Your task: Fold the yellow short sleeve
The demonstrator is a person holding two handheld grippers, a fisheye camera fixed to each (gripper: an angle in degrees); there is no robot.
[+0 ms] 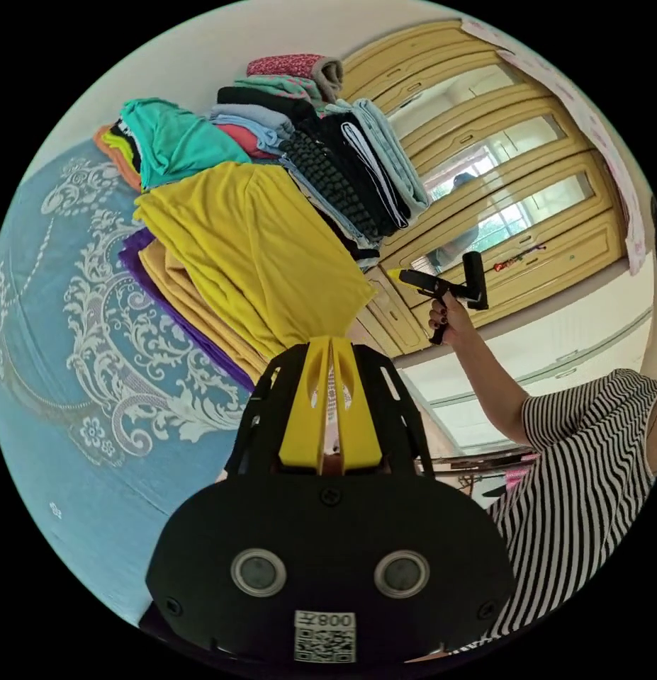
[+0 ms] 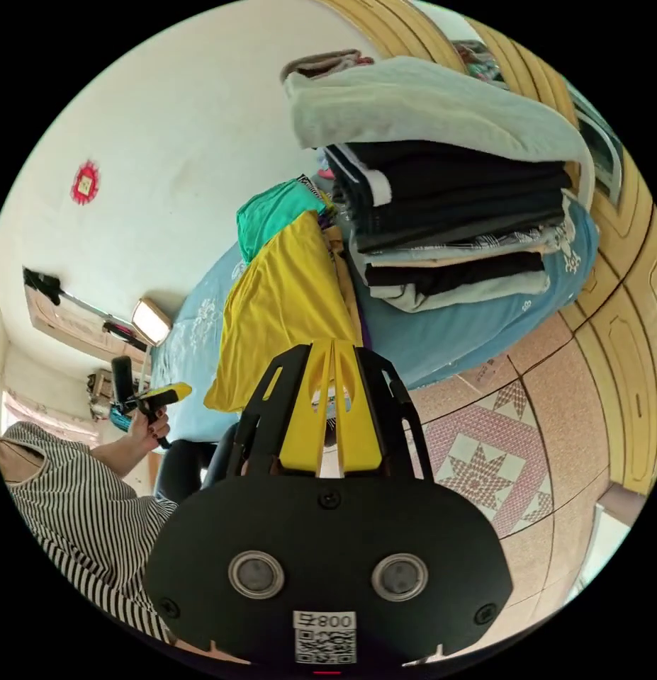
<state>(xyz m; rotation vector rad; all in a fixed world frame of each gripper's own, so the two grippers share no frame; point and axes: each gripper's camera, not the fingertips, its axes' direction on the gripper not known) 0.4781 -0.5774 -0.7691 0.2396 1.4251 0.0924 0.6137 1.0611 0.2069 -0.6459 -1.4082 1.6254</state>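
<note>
Here the yellow short sleeve (image 1: 254,248) lies draped over a heap of clothes on the bed (image 1: 52,340), beside a tall stack of folded clothes (image 1: 328,149). In the left gripper view the left gripper (image 1: 332,347) has its fingers pressed together at the edge of the yellow cloth; whether they pinch it I cannot tell. In the right gripper view the right gripper (image 2: 333,352) has its fingers closed too, near the same garment's (image 2: 285,304) lower edge, and grip is unclear
</note>
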